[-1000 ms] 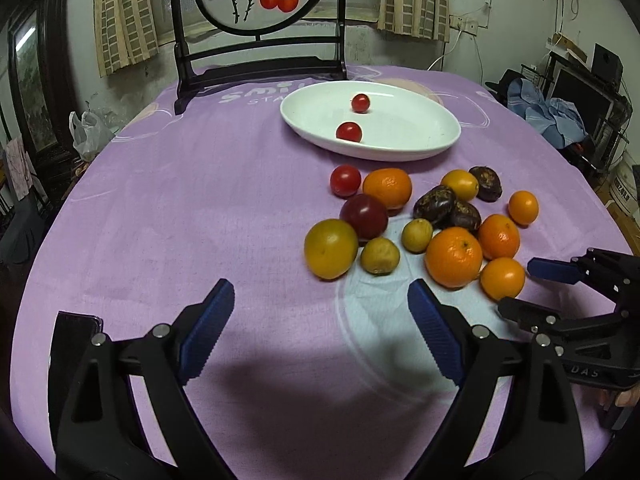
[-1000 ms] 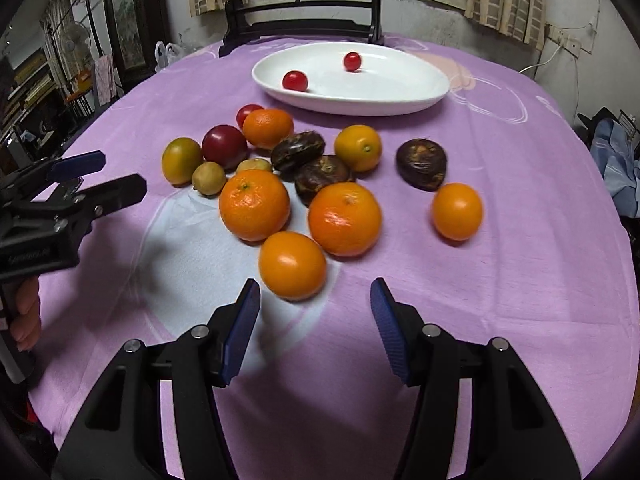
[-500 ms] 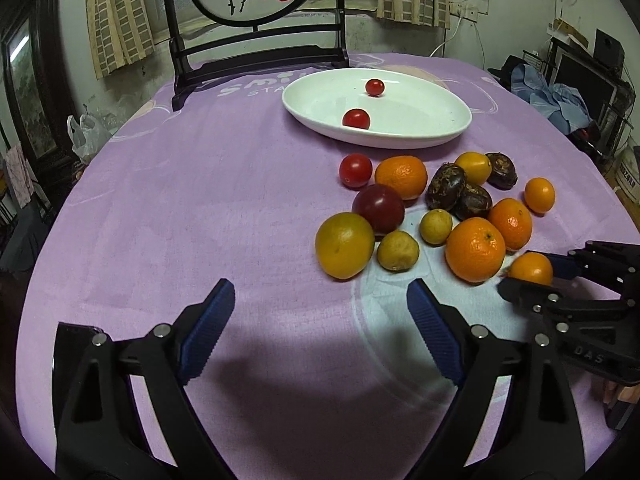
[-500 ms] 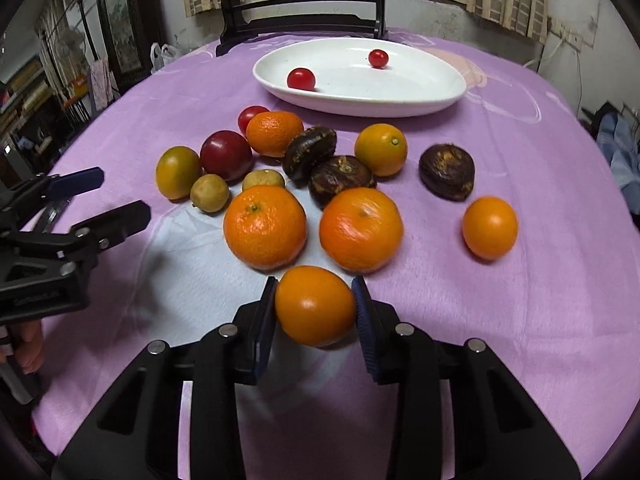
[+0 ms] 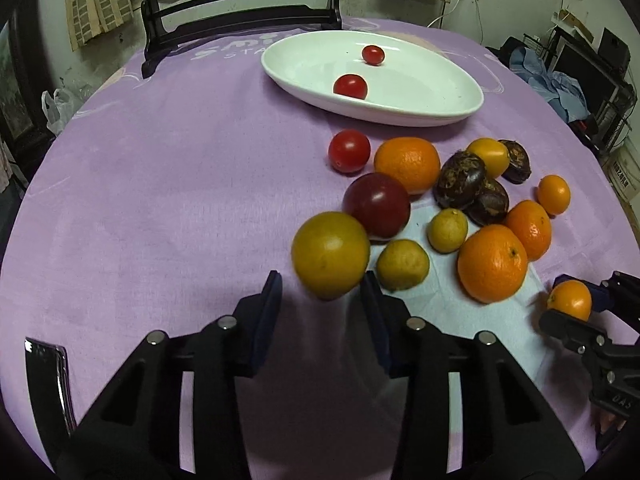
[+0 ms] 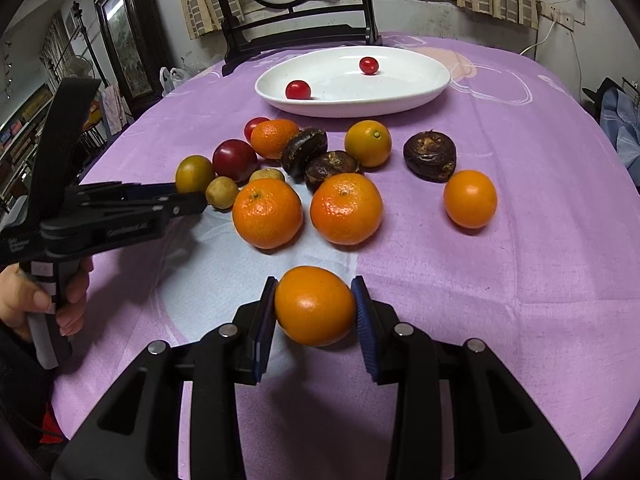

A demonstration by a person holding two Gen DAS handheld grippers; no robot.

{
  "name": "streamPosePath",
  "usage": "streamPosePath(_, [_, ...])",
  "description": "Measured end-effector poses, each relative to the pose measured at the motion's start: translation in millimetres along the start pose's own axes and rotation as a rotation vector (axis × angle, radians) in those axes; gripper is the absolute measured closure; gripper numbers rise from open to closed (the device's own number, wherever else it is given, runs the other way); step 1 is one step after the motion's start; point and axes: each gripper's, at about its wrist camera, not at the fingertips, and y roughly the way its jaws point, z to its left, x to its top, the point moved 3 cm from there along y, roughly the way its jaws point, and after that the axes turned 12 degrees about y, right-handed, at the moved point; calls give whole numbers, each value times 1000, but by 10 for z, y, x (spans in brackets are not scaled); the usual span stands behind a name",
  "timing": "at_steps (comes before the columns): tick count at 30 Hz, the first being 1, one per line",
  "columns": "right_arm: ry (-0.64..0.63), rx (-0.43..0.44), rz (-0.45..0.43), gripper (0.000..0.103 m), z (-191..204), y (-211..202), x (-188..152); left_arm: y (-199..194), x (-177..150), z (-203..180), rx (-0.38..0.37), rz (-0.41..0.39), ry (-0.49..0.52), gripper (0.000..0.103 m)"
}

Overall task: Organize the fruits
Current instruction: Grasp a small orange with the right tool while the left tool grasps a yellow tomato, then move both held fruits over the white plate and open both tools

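**Two tools at the fruit pile**

The bench (image 5: 160,200) wears a smooth purple cloth. The glossy white oval dish (image 5: 420,92) lies long axis across the far side, two red tomatoes inside. The left tool (image 5: 320,300) is closing around a round yellow-green fruit (image 5: 330,254), its near pad not visibly touching. The right tool (image 6: 315,306) is clenched on a dimpled small orange (image 6: 314,306), nearest of the pile.

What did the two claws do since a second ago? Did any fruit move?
The right claw slid forward and shut on the nearest orange. The left claw moved in on the yellow-green fruit and is closing, the fruit between its fingers. The other fruit on the purple cloth and the two cherry tomatoes in the white dish stayed put.
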Motion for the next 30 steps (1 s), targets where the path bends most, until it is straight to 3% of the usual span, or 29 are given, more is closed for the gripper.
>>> streamPosePath(6, [5,6,14,66,-17,30,6,68,83,-28,17,-1,8,58])
streamPosePath(8, [5,7,16,66,-15,32,5,75,101,-15,19,-7,0,66])
streamPosePath(12, [7,5,10,66,-25,27,11,43,84,-30,23,-9,2,66])
streamPosePath(18, [-8,1,-36,66,19,-131,83,-276,98,-51,18,-80,0,66])
streamPosePath(25, [-139,-52,-187,66,259,-484,617,-680,505,-138,17,-187,40,66])
streamPosePath(30, [-180,-95,-220,66,302,-194,1120,-493,944,-125,45,-193,30,66])
